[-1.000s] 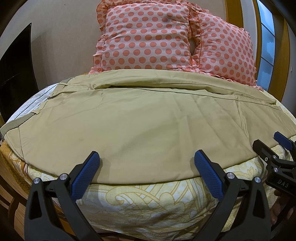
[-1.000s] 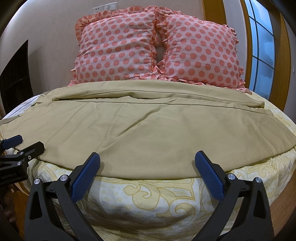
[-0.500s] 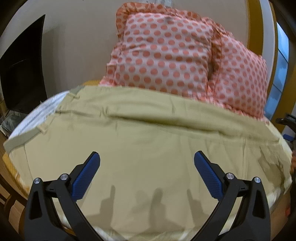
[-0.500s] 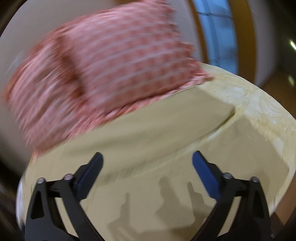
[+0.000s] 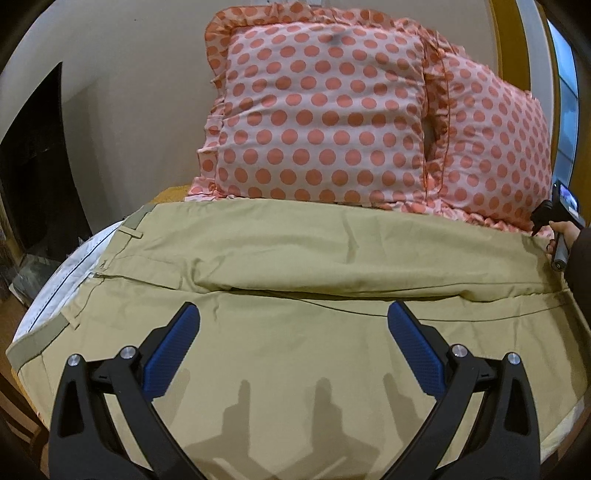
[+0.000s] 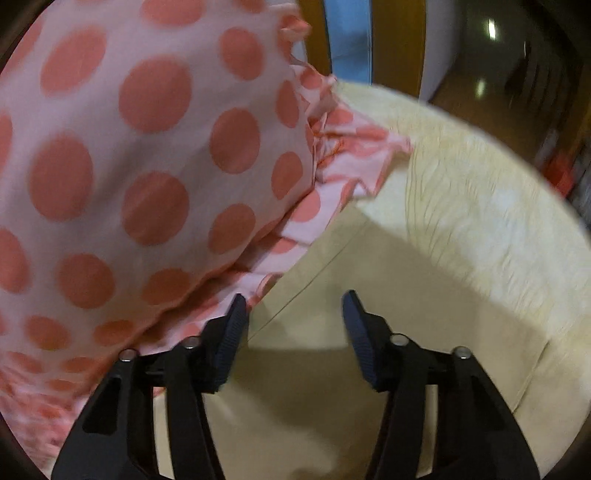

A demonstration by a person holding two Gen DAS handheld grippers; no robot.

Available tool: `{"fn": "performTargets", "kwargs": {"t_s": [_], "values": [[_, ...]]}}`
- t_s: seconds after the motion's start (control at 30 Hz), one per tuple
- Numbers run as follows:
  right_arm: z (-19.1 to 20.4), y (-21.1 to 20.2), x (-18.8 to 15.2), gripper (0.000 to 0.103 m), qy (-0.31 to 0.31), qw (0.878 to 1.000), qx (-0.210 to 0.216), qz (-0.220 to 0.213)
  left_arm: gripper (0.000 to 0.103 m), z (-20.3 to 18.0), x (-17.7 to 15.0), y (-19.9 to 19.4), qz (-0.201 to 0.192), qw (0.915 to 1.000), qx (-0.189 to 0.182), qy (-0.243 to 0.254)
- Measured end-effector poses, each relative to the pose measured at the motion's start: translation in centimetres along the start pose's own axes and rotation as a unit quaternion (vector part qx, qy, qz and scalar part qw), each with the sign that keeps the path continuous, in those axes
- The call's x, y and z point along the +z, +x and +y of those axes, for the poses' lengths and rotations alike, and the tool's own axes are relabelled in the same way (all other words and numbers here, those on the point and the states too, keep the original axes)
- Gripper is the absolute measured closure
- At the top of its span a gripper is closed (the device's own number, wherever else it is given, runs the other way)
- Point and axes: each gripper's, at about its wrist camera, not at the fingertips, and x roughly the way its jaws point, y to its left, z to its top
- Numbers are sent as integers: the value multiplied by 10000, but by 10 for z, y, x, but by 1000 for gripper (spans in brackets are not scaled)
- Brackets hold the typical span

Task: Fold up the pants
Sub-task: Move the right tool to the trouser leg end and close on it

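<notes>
Khaki pants [image 5: 295,266] lie spread flat across the bed, waistband at the left, legs running right. My left gripper [image 5: 293,332] is open and empty, hovering over the near leg, just before the seam between the legs. My right gripper [image 6: 293,317] is open, narrower than before, and empty, low over the far hem corner of the pants [image 6: 332,295], right beside the pillow frill. It also shows in the left wrist view [image 5: 554,218] at the far right edge of the pants.
Two pink pillows with coral dots [image 5: 321,110] [image 6: 129,147] stand against the wall just behind the pants. A cream patterned bedsheet [image 6: 480,206] covers the mattress. A dark cabinet [image 5: 33,166] stands to the left; a window with a wooden frame [image 6: 347,33] is at the right.
Both grippers moved forward over the pants from the near bed edge. The right one swung to the far right hem by the pillow and its jaws narrowed. Nothing was gripped.
</notes>
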Motion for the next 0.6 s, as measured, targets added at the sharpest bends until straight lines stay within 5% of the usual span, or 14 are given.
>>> {"fn": "performTargets", "kwargs": {"t_s": [0.1, 0.2, 0.33, 0.43, 0.53, 0.6], "values": [[-12, 0, -9, 83, -124, 9991, 175, -376, 2, 2, -1, 5, 33, 10000, -18, -1], [-40, 1, -13, 100, 184, 9949, 924, -360, 2, 6, 0, 5, 7, 9999, -112, -97], [-91, -22, -23, 101, 936, 9676, 2308, -405, 2, 14, 0, -1, -43, 9997, -174, -175], [-144, -67, -56, 101, 1139, 9351, 3289, -664, 2, 29, 1, -10, -107, 9993, -170, -330], [-200, -113, -110, 101, 1318, 9098, 3863, -755, 2, 44, 0, -17, -181, 9986, -163, -477], [-228, -128, -149, 101, 1380, 9101, 3845, -688, 2, 55, 2, -22, -265, 9978, -161, -584]]}}
